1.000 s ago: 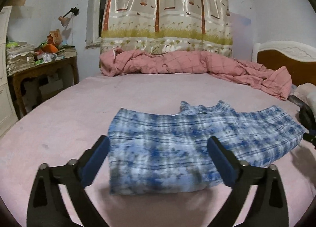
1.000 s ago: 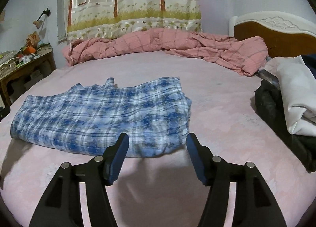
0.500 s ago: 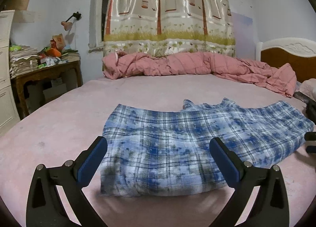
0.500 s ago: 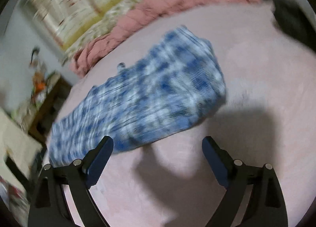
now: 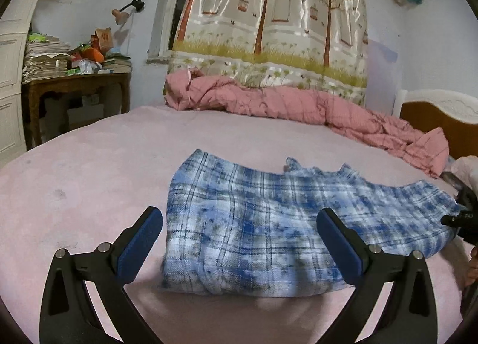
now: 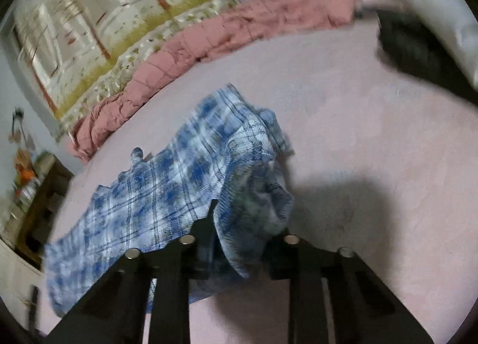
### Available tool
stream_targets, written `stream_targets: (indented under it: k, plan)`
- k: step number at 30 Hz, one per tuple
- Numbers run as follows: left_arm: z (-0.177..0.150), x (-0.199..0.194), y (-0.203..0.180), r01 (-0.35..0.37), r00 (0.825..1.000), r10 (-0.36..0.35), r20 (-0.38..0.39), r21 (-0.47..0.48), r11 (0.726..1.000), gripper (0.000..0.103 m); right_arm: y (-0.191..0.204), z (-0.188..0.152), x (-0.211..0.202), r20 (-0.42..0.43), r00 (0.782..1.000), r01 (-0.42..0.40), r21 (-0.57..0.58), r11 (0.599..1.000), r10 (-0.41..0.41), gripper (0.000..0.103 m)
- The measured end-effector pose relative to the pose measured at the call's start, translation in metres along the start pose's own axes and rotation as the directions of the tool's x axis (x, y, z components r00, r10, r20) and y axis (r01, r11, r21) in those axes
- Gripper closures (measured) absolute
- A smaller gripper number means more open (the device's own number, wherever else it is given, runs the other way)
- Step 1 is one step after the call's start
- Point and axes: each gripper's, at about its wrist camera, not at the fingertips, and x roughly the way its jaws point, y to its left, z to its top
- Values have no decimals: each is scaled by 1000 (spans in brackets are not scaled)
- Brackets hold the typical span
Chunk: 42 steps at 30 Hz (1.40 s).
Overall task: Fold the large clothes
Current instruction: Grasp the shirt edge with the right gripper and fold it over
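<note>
Left gripper first: its two blue-padded fingers stand wide apart, nothing between the pads, hovering low over the pink bed. Right between and just beyond those fingers lies the blue plaid garment, folded into a long band. Its near folded end sits in the gap between the fingers, and the rest stretches away past the right finger. A bit of collar or hem pokes up at its far edge.

Over to the right gripper, and this one is busy: the fingers are drawn in close and a bunched corner of the blue plaid garment is pinched between them, cloth spilling over the tips and hiding the pads. That end is lifted and crumpled, while the remainder trails off past the left finger, flat on the bed. The view is tilted and motion-blurred. A dark shadow falls on the bedding just beyond the right finger.

Further out, past both sets of fingers, a pink quilt is heaped along the far edge of the bed. Behind it hangs a curtain printed with trees and birdcages. Off beyond the left finger stands a wooden side table piled with papers and clutter, a wall lamp above it. Beyond the right finger, a headboard, and in the right view a dark garment with something white on it.
</note>
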Motion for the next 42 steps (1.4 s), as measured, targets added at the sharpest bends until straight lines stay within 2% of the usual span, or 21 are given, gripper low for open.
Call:
stream_targets:
  k: [4, 6, 8, 10, 11, 15, 16, 17, 20, 22, 24, 26, 30, 32, 34, 35, 36, 37, 39, 41, 42]
  plan:
    - [0, -2, 2, 1, 1000, -1, 9, -10, 1000, 0, 43, 4, -22, 122, 991, 76, -163, 984, -56, 84]
    - [0, -2, 2, 0, 1000, 0, 11, -7, 1000, 0, 69, 4, -32, 176, 984, 70, -238, 969, -28, 84]
    - [0, -2, 1, -1, 1000, 1, 10, -3, 1000, 0, 97, 0, -40, 181, 983, 19, -318, 948, 41, 84]
    - [0, -3, 1, 0, 1000, 0, 10, -4, 1000, 0, 125, -11, -39, 117, 985, -69, -402, 913, 126, 84]
    - [0, -3, 1, 1, 1000, -1, 11, -6, 1000, 0, 140, -20, -36, 58, 983, -130, -443, 887, 173, 84]
    - [0, -3, 4, 6, 1000, -6, 14, -28, 1000, 0, 171, -55, -17, -100, 964, -260, -521, 813, 245, 85]
    - [0, -2, 4, 7, 1000, -7, 13, -32, 999, 0, 176, -69, -11, -168, 953, -302, -536, 789, 251, 84]
    - [0, -2, 5, 8, 1000, -8, 12, -35, 999, 0, 178, -77, -5, -202, 950, -310, -549, 776, 237, 84]
    - [-1, -2, 5, 8, 1000, -8, 7, -30, 1000, 1, 179, -80, 0, -201, 955, -295, -555, 778, 219, 83]
    - [-1, -1, 6, 8, 1000, -8, 8, -30, 1000, 0, 176, -72, -2, -212, 943, -331, -523, 785, 256, 73]
    - [-1, -1, 6, 9, 1000, -9, 8, -33, 999, 0, 169, -67, -8, -246, 916, -399, -493, 773, 316, 48]
    - [-1, -1, 6, 9, 1000, -9, 6, -31, 999, 0, 164, -68, -17, -249, 904, -426, -500, 754, 346, 47]
    - [-1, -1, 6, 8, 1000, -8, 3, -29, 1000, 0, 160, -73, -45, -166, 929, -364, -574, 733, 331, 47]
    - [-1, -1, 7, 9, 1000, -9, 2, -29, 1000, 0, 159, -64, -54, -86, 947, -298, -590, 750, 309, 46]
    - [0, -1, 7, 10, 1000, -10, 6, -31, 999, 0, 158, -55, -56, 11, 969, -189, -605, 773, 245, 35]
    - [0, 0, 7, 10, 1000, -10, 6, -30, 999, 0, 158, -50, -53, 57, 978, -124, -605, 786, 198, 21]
    - [0, 0, 6, 10, 1000, -10, 6, -31, 999, 0, 157, -47, -47, 93, 983, -70, -600, 797, 156, 15]
    - [0, 1, 6, 10, 1000, -10, 6, -30, 999, 1, 157, -43, -39, 102, 985, -49, -596, 801, 136, 15]
    - [0, 2, 6, 10, 1000, -10, 5, -29, 1000, 0, 157, -42, -21, 59, 993, -50, -595, 802, 106, 15]
    - [0, 1, 6, 10, 1000, -10, 6, -30, 1000, 0, 159, -47, 0, -58, 991, -132, -589, 797, 121, 15]
    - [0, 1, 6, 10, 1000, -10, 6, -30, 1000, 0, 160, -50, 10, -132, 983, -184, -582, 792, 131, 15]
